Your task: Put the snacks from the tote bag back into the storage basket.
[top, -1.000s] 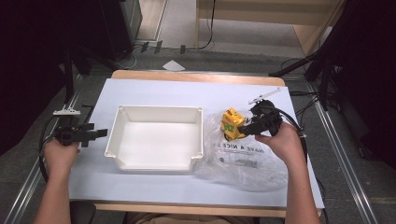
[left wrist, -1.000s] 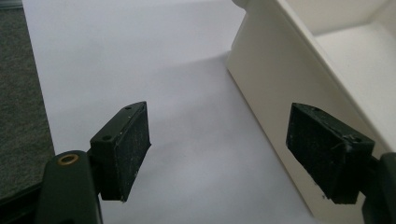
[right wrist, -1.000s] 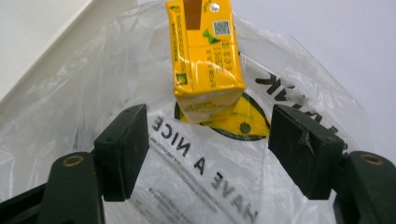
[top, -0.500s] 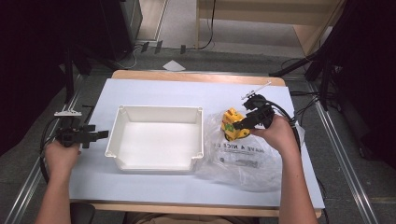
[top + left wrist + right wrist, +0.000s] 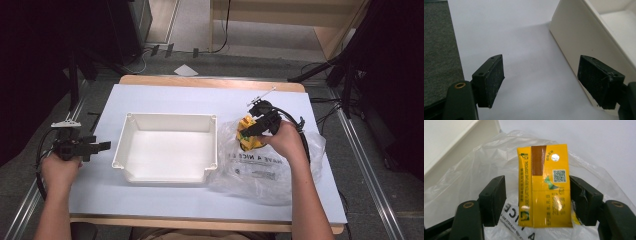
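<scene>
A yellow drink carton [image 5: 248,142] [image 5: 544,170] lies at the mouth of a clear plastic bag [image 5: 260,175] [image 5: 474,182] with black print, right of the white tray [image 5: 170,117]. My right gripper [image 5: 251,129] [image 5: 537,187] straddles the carton and its jaws have just been closing. The right pad [image 5: 580,195] sits against the carton's edge, while a gap remains at the left pad [image 5: 496,195]. My left gripper [image 5: 102,146] [image 5: 540,75] is open over bare table, just left of the tray's outer wall [image 5: 579,37], holding nothing.
The tray is empty and stands mid-table on a pale blue-white mat [image 5: 165,100]. The table's left edge and grey floor [image 5: 439,50] lie close beside the left gripper. Dark stands and cables [image 5: 345,75] flank the table.
My right hand has moved left across the bag, bringing its jaws around the yellow carton. The left hand has stayed put.
</scene>
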{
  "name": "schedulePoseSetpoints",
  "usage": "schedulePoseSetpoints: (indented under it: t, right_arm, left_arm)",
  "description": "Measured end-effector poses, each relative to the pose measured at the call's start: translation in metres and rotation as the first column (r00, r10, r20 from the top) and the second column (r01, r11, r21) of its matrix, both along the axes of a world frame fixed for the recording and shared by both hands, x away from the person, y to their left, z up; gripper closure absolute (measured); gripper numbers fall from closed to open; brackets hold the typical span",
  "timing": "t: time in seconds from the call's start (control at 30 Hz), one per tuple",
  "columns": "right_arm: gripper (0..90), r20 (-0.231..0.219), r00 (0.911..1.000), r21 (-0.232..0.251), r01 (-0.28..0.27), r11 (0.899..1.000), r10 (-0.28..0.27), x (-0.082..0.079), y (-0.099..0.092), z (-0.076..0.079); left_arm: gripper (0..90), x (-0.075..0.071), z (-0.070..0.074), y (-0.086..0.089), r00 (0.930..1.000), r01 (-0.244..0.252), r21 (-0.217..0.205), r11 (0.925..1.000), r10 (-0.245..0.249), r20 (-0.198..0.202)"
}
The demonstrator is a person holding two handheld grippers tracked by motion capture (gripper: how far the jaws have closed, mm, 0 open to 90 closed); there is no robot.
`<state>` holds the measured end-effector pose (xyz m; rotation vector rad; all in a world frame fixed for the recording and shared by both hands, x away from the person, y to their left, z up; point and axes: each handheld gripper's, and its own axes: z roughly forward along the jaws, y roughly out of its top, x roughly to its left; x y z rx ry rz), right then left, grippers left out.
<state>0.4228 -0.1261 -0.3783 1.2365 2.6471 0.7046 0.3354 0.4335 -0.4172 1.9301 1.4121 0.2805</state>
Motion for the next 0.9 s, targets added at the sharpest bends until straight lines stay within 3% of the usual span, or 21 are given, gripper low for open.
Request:
schedulePoseSetpoints:
  t: [0.4,0.63,0.67,0.9]
  right_arm:
    - [36.7,-0.011,0.9997,0.001,-0.02,1.0,0.02,0.013,0.007,-0.023]
    - [42.2,-0.009,0.9998,0.002,-0.015,1.0,0.016,0.014,0.006,-0.027]
    - [45.8,0.007,0.9999,0.002,-0.014,1.0,0.014,0.013,0.005,-0.027]
    - [48.0,0.027,0.9994,-0.003,-0.022,1.0,0.022,0.012,0.005,-0.026]
  left_arm:
    - [22.4,0.002,-0.003,-0.005,0.9991,0.042,-0.006,0.9991,-0.042,0.003]
    - [22.5,0.002,-0.004,-0.004,0.999,0.044,-0.002,0.999,-0.044,-0.007]
    - [22.5,0.001,-0.005,-0.004,0.9992,0.04,-0.001,0.9992,-0.04,-0.009]
    - [22.5,0.001,-0.006,-0.003,0.9993,0.037,0.0,0.9993,-0.037,-0.009]
